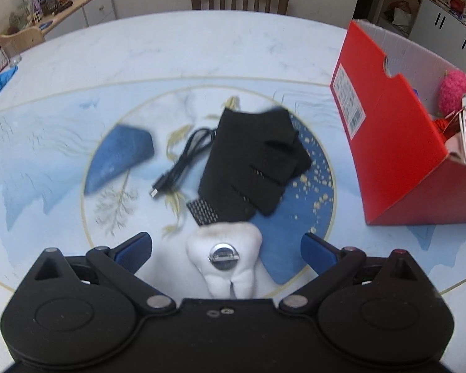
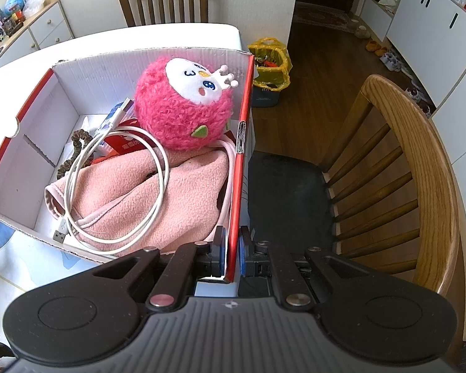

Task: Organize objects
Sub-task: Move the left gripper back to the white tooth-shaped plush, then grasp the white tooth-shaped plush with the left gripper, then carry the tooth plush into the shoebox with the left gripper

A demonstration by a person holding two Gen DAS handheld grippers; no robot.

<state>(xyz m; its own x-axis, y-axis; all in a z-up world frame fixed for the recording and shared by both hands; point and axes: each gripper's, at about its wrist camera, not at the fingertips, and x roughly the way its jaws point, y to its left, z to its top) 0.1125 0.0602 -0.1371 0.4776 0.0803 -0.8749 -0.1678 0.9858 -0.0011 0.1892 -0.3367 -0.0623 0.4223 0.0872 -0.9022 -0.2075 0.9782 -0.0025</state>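
Left gripper (image 1: pixel 225 250) sits nearest, jaws spread wide, blue pads (image 1: pixel 133 248) either side of a white tooth-shaped plush (image 1: pixel 223 250) with a round metal disc on it; pads not touching it. Plush lies on the table (image 1: pixel 171 56), on the edge of a dark blue patch of the printed pattern. Just beyond it a black glove (image 1: pixel 251 161), with a small woven black patch (image 1: pixel 203 211) at its near edge. Black cable (image 1: pixel 183 158) coiled left of the glove, touching or nearly so. Blue wedge-shaped thing (image 1: pixel 121 155) further left, blurred, apart from the cable. Red box (image 1: pixel 388 143) stands at right on the table, open top.

Right gripper (image 2: pixel 231 250) clamped narrow on the box's red side wall (image 2: pixel 237 186), one pad inside, one outside. Inside the box: pink fuzzy plush toy (image 2: pixel 183 108) at the back, pink fleece cloth (image 2: pixel 146 199) under it, white cable (image 2: pixel 118 186) looped on the cloth, brown scrunchie (image 2: pixel 74 149) at left. Wooden chair (image 2: pixel 404 171) beside the table at right
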